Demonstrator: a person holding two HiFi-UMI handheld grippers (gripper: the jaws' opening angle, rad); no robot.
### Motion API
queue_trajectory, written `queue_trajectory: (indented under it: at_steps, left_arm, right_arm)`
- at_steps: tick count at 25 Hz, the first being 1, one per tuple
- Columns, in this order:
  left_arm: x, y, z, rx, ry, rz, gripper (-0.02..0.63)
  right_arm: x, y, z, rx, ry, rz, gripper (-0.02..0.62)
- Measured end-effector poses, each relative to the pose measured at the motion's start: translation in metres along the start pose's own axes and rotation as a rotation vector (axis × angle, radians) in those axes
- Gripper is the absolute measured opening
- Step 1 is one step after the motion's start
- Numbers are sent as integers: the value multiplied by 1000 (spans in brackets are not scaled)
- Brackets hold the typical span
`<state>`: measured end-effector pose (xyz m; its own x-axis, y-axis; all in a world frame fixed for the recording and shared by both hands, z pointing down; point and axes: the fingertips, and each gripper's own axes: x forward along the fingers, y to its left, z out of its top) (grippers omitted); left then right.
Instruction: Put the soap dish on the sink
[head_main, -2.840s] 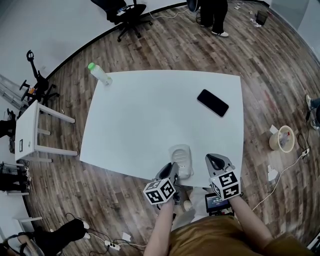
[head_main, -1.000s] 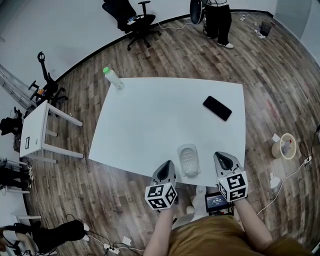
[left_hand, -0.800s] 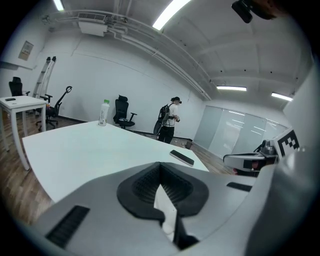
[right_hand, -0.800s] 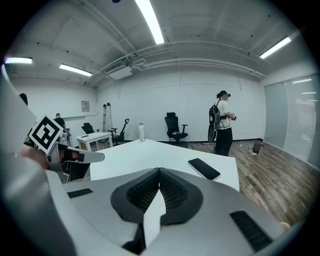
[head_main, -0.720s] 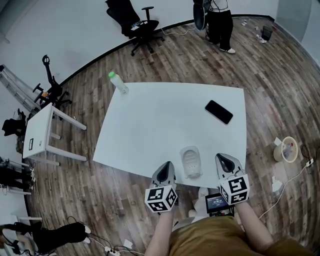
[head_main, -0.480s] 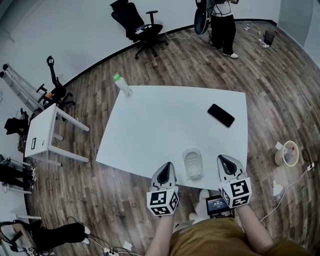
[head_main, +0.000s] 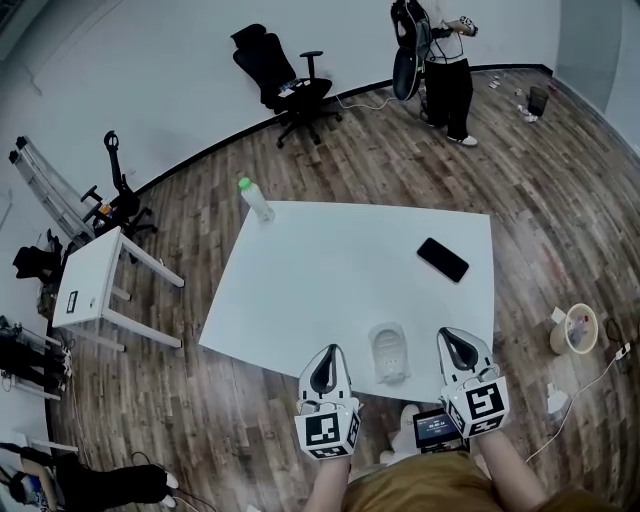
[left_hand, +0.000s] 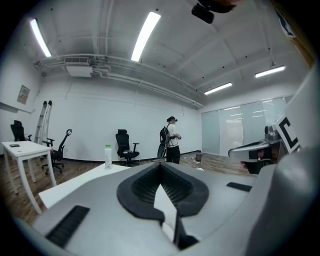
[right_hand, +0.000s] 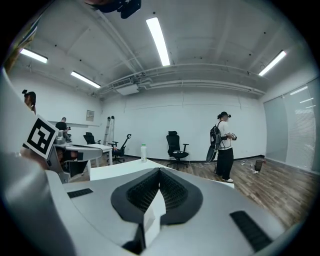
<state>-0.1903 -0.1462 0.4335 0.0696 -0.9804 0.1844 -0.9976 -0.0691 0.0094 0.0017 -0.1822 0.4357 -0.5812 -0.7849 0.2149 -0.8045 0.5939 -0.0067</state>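
A pale soap dish (head_main: 388, 350) lies on the white table (head_main: 340, 270) near its front edge. It sits between my two grippers, and neither touches it. My left gripper (head_main: 328, 352) hangs to its left over the table's edge, jaws together with nothing in them. My right gripper (head_main: 447, 334) is to the dish's right, also shut and empty. In the left gripper view the left gripper (left_hand: 161, 166) points level across the room, and the right gripper (right_hand: 160, 171) does the same in the right gripper view. No sink is in view.
A black phone (head_main: 443, 259) lies at the table's right, and a green-capped bottle (head_main: 255, 198) stands at its far left corner. On the wooden floor are an office chair (head_main: 290, 85), a standing person (head_main: 440, 60), a small white side table (head_main: 95, 275) and a bucket (head_main: 572, 328).
Both grippers have risen, still shut, and now point more level. The soap dish has stayed where it was. The head view has tilted up, showing more of the room.
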Motion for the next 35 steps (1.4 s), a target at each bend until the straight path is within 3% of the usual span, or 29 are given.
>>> queue_trajectory:
  at_steps: [8,20,35]
  left_arm:
    - [-18,-2,38,89,-88,17,8]
    - [-36,-2,69,57,-159,10,8]
    - [-45,2,63,41,-145,-17,8]
  right_arm:
    - [-19,0,22,-29,-40,-44,8]
    - [-42,9,71,-78,-153,-75,8]
    - [-47,30,71,-133,-144,-63,8]
